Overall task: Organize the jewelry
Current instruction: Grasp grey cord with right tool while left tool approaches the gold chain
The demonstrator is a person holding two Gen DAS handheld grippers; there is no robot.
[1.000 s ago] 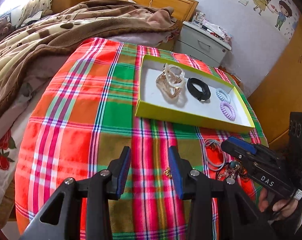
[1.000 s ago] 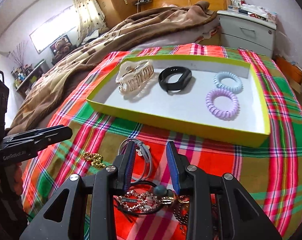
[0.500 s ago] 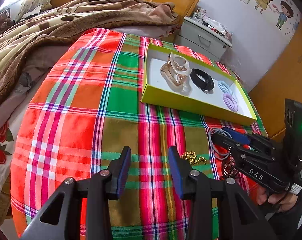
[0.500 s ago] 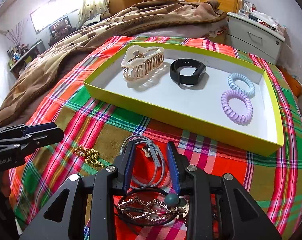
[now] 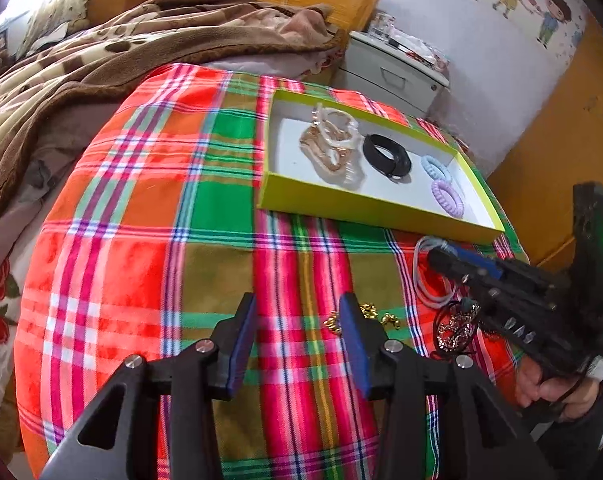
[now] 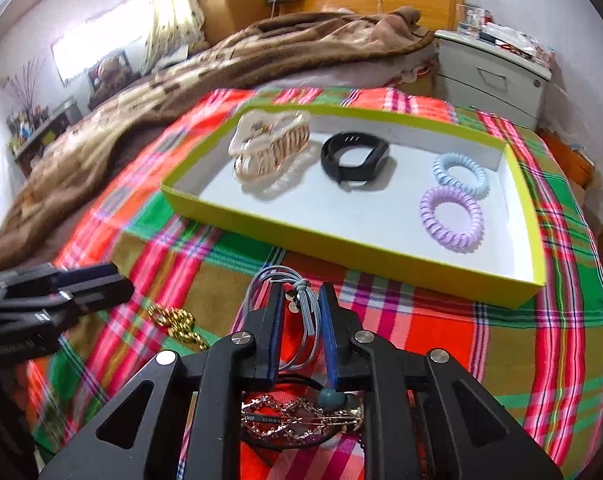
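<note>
right gripper [image 6: 300, 304] closing round the grey hair tie [image 6: 301, 312] on the plaid cloth, short of the yellow tray [image 6: 353, 252] | left gripper [image 5: 297, 320] opening, nothing in it | risk: thin loops could slip out, or drag the gold chain [image 6: 177, 326] nearby

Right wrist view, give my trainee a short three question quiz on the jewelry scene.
1. True or false: the yellow-green tray holds two spiral hair ties.
2. Which item lies between the right tool's closing jaws? A) gold chain B) grey-blue hair elastic C) black wristband
3. Fill in: the left tool is opening with ____ between its jaws.

Key: 1 true: purple spiral tie, blue spiral tie. 2 B. 3 nothing.
</note>
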